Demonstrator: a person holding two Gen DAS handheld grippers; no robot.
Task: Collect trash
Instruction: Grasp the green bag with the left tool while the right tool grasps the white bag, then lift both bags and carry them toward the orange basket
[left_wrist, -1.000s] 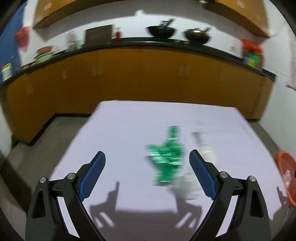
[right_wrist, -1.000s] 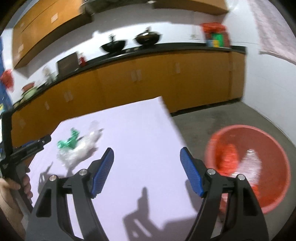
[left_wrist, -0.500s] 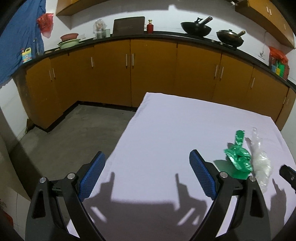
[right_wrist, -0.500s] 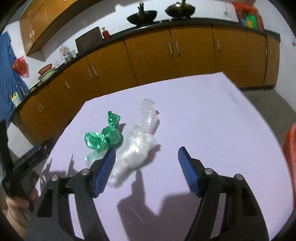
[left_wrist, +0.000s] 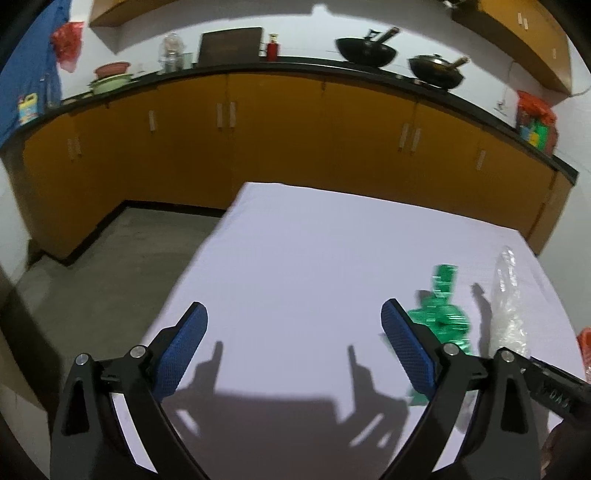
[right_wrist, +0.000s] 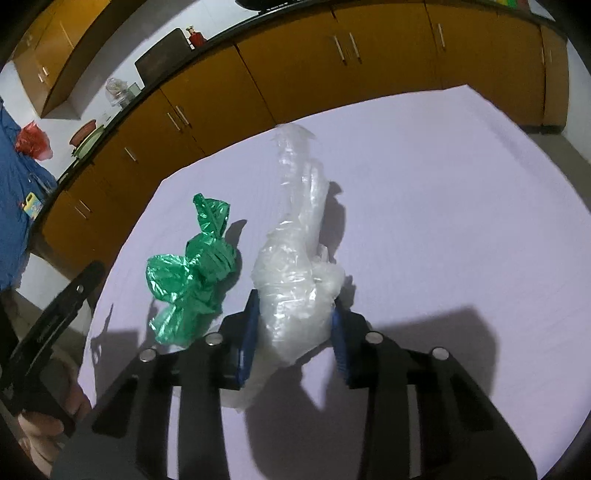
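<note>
Two pieces of trash lie side by side on the white table (right_wrist: 443, 184): a crumpled green plastic bag (right_wrist: 192, 273) and, to its right, a long clear plastic bag (right_wrist: 299, 229). My right gripper (right_wrist: 293, 301) has its jaws closing on the near end of the clear bag, both blue pads pressing its sides. In the left wrist view my left gripper (left_wrist: 293, 310) stands open over bare table. There the green bag (left_wrist: 443, 317) lies just beyond its right finger and the clear bag (left_wrist: 508, 306) farther right.
Orange cabinets (left_wrist: 295, 147) under a black counter with woks and jars run along the far wall. Grey floor (left_wrist: 110, 277) lies beyond the table's left edge. A sliver of the red bin (left_wrist: 585, 347) shows at the right. A hand (right_wrist: 40, 435) holds the left gripper.
My right gripper swung from the red bin to the table, came down over the clear bag and narrowed its jaws onto it. The left gripper shifted, leaving the bags to its right.
</note>
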